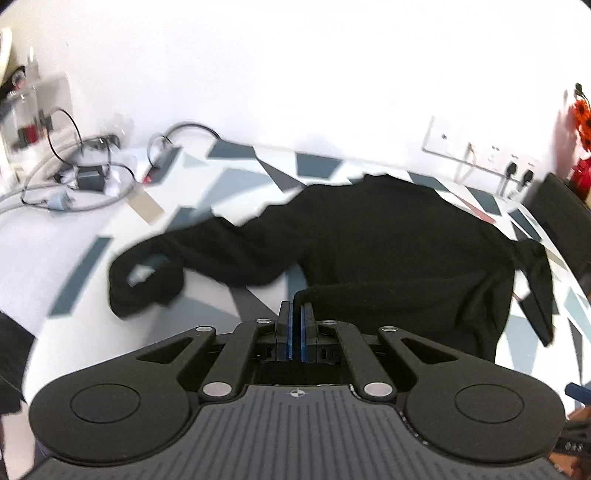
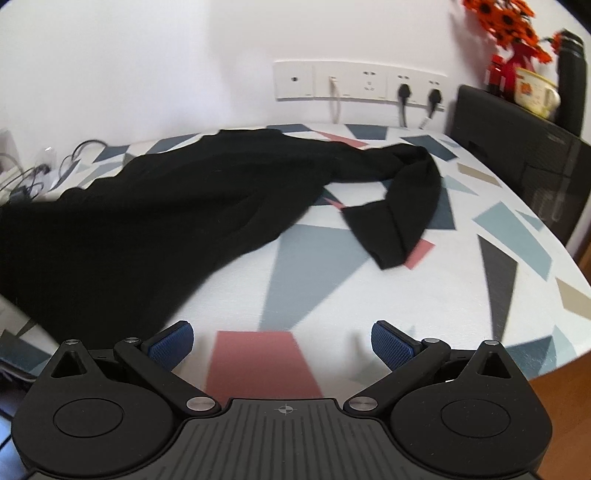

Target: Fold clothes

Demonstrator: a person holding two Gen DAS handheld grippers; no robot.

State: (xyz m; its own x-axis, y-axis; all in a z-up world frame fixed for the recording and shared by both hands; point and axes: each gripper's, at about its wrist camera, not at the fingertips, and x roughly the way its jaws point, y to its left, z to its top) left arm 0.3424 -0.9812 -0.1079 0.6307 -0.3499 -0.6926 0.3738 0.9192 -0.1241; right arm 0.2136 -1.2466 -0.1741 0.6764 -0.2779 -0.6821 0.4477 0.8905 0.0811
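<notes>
A black long-sleeved garment [image 1: 388, 236] lies spread on a table with a white cloth patterned in grey, blue and pink triangles [image 2: 314, 258]. My left gripper [image 1: 296, 314] is shut on the garment's near hem, which folds over the blue pads. One sleeve [image 1: 155, 269] curls out to the left in the left wrist view. In the right wrist view the garment [image 2: 147, 214] fills the left half, and its other sleeve [image 2: 406, 206] bends down to the right. My right gripper [image 2: 282, 343] is open and empty above the cloth, just right of the garment's edge.
Cables and chargers [image 1: 81, 177] lie at the table's far left. A wall socket strip [image 2: 362, 81] with plugs sits behind the table. A black box [image 2: 517, 155] stands at the right, with orange flowers [image 2: 506, 22] and a mug [image 2: 535, 88] on top.
</notes>
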